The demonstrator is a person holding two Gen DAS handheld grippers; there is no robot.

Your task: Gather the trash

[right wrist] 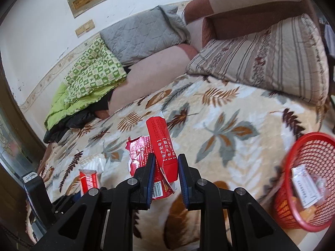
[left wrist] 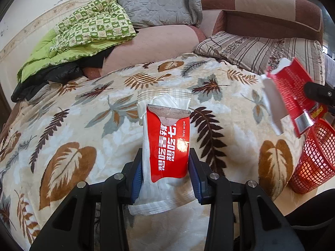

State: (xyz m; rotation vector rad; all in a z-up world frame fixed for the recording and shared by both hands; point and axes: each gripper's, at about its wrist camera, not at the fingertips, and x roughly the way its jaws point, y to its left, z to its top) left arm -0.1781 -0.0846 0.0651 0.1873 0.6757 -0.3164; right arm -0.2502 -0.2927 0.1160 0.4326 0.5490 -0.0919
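My left gripper is shut on a red and white wet-wipe packet, held above the leaf-patterned blanket. The same packet shows at the lower left of the right wrist view. My right gripper is shut on a torn red carton, held up over the blanket. In the left wrist view that carton hangs at the right, above a red mesh basket. The basket stands at the bed's right edge and holds a few wrappers.
Pillows lie at the head of the bed: a striped one, a grey quilted one. A green checked quilt and a black garment are piled at the far left. A brown headboard stands behind.
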